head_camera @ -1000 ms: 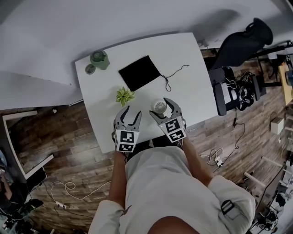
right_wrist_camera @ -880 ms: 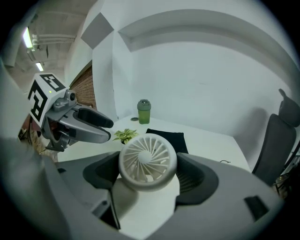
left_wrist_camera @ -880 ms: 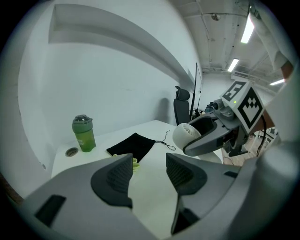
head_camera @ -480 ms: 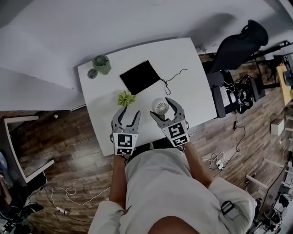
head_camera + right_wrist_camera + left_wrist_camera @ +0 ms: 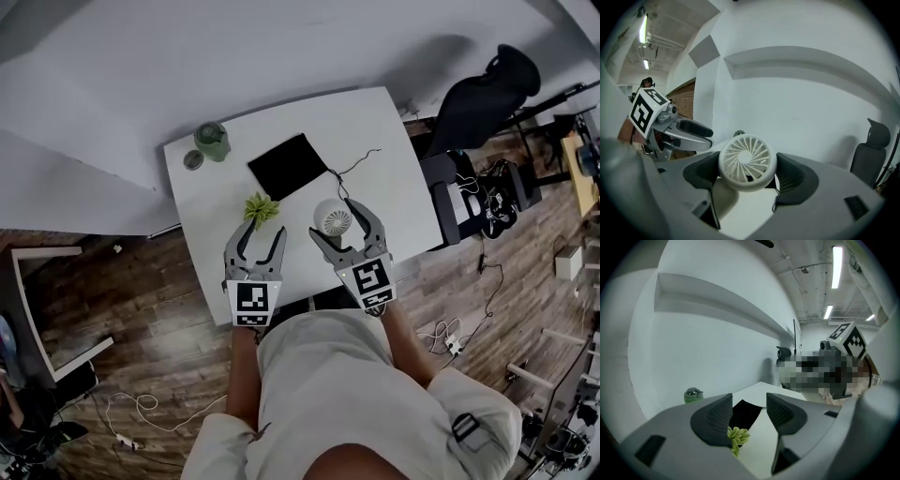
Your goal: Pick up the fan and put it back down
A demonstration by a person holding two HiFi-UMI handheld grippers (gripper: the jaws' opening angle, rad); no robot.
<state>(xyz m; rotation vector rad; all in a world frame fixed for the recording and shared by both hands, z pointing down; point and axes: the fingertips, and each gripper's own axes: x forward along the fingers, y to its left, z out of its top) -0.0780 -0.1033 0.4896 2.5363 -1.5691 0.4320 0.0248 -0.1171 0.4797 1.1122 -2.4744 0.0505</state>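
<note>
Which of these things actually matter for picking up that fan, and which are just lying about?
Part of the job:
- fan, clamped in the right gripper
- table, where it goes back

Just lying about:
- small green plant
- black cloth
- green jar
- black chair
- left gripper, open and empty

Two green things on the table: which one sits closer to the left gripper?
The small leafy plant, just beyond the left gripper; the round green jar stands at the far corner of the table.
</note>
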